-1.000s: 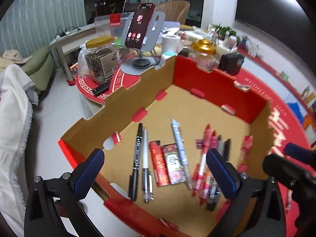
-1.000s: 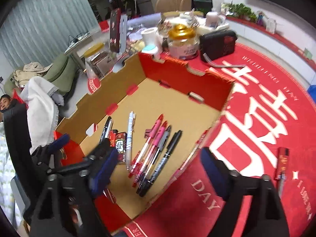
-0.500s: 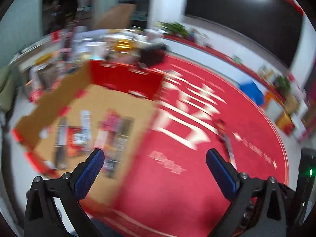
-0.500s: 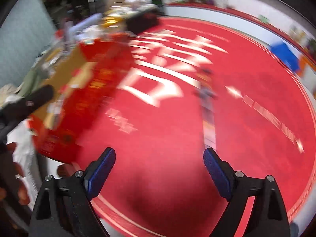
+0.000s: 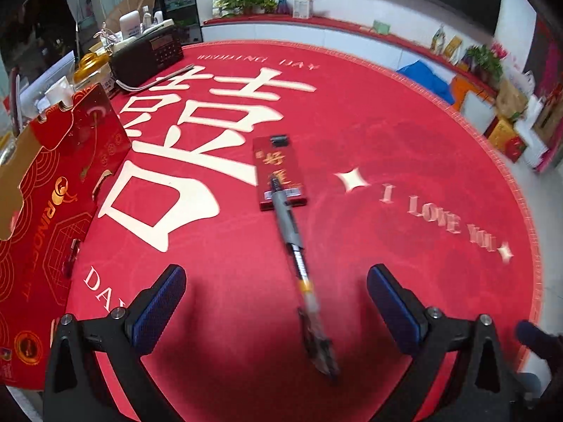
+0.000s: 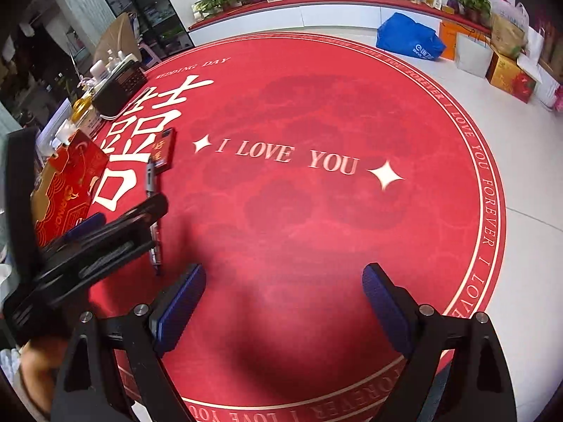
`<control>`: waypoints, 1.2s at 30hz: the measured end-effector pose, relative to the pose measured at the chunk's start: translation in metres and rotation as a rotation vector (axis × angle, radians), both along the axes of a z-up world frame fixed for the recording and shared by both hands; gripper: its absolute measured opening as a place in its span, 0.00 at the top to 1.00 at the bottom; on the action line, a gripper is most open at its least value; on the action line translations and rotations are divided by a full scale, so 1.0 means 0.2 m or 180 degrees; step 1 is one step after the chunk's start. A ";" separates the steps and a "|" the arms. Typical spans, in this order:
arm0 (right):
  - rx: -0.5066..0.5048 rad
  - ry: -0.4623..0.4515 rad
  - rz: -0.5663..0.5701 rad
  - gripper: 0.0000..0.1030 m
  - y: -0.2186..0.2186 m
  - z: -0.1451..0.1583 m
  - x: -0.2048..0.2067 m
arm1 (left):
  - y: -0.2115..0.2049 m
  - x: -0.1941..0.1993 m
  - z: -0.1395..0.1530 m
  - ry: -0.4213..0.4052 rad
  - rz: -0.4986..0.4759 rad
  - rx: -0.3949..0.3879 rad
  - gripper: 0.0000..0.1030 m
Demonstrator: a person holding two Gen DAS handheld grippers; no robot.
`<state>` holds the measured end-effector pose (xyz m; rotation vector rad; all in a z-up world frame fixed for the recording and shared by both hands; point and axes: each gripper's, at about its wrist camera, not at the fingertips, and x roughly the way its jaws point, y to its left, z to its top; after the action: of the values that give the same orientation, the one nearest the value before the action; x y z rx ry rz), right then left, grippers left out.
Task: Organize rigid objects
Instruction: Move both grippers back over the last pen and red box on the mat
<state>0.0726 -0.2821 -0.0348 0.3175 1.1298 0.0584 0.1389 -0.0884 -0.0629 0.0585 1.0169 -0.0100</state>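
A pen (image 5: 297, 263) lies on the red round tablecloth (image 5: 404, 133), its far end resting on a flat red packet (image 5: 279, 172). My left gripper (image 5: 276, 302) is open and hovers over the pen's near half, one pad on each side. The red cardboard box (image 5: 52, 211) stands at the left edge. In the right wrist view my right gripper (image 6: 283, 307) is open and empty over bare cloth; the left gripper body (image 6: 98, 235) sits at its left, over the pen (image 6: 150, 183) and packet (image 6: 163, 149).
A black radio (image 5: 146, 58), a gold-lidded jar (image 5: 88, 65) and bottles crowd the table's far left. The cloth's edge runs along the right (image 6: 492, 211). Bags and boxes (image 6: 410, 40) sit on the floor beyond.
Both grippers have swung right, away from the box of pens, to the open cloth. The left now frames the loose pen and packet.
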 end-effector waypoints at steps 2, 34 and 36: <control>0.0060 -0.0013 -0.0004 0.11 -0.01 -0.01 0.00 | 0.04 0.01 -0.03 0.0017 0.0066 0.0064 0.00; 0.0108 -0.0109 0.0425 0.11 0.22 0.00 0.20 | 0.29 0.08 -0.03 -0.0258 0.0379 0.0437 0.00; 0.0071 -0.0127 0.0544 0.11 0.30 0.03 0.29 | 0.28 0.07 -0.03 -0.0301 0.0274 0.0525 0.00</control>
<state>0.1312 -0.2215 -0.0290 0.2379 1.1154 0.2273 0.1533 -0.0325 -0.0683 0.1640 0.9234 0.1540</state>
